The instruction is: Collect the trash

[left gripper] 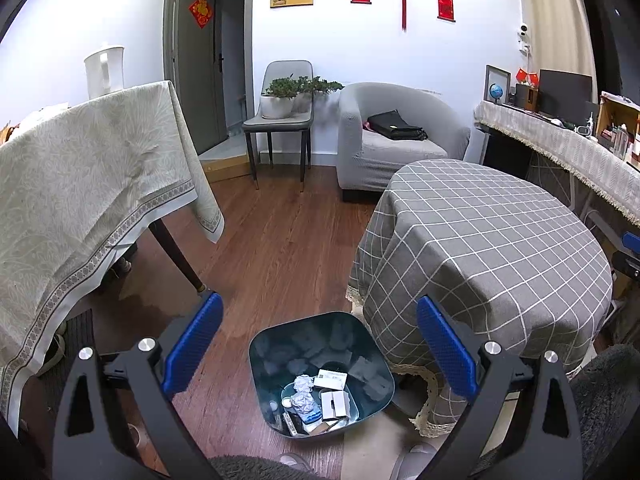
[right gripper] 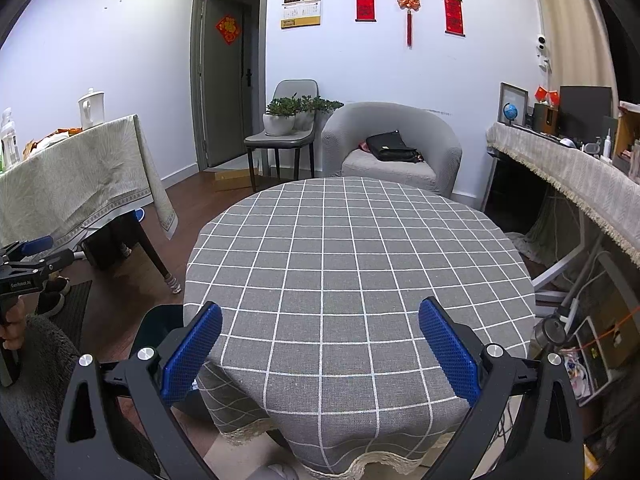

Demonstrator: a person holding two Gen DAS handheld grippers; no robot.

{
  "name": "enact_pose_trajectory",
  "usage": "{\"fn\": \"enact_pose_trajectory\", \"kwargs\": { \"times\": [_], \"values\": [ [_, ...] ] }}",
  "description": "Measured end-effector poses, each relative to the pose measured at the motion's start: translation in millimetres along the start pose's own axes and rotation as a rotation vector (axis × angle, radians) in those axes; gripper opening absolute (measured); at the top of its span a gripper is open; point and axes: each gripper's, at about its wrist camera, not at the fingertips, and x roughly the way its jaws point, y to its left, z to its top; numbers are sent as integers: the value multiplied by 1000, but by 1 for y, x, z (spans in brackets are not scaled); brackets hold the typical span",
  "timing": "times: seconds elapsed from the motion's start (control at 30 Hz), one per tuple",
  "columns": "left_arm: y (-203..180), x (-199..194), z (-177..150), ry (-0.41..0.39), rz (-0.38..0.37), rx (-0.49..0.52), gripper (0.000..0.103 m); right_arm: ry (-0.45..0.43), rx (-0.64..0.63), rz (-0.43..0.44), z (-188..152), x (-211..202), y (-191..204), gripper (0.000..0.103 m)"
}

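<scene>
A dark bin (left gripper: 320, 372) stands on the wooden floor beside the round table, straight below my left gripper (left gripper: 318, 316), which is open with nothing between its blue pads. Inside the bin lie crumpled foil (left gripper: 303, 394), a white card (left gripper: 330, 380), a small white box (left gripper: 335, 404) and other scraps. My right gripper (right gripper: 320, 320) hovers open over the near edge of the round table with the grey checked cloth (right gripper: 360, 264), and no trash shows on that cloth. The left gripper (right gripper: 28, 264) also appears at the far left of the right wrist view, held by a hand.
A table with a pale cloth (left gripper: 80, 184) and a white kettle (left gripper: 105, 72) stands at the left. At the back are a grey chair with potted plants (left gripper: 286, 100) and an armchair (left gripper: 392, 140) holding a black bag. A cluttered shelf (right gripper: 568, 164) runs along the right wall.
</scene>
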Motion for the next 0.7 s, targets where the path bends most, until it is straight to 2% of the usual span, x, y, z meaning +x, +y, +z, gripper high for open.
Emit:
{"fn": "enact_pose_trajectory", "kwargs": {
  "times": [0.43,0.7],
  "values": [
    [-2,-2,-1,0,-11,-25,99,-8,11,9,0,-1,-1,99],
    [-7,-2,-1,14,-15,-1,99,13,-12,3,-1,2,2,99]
  ]
}}
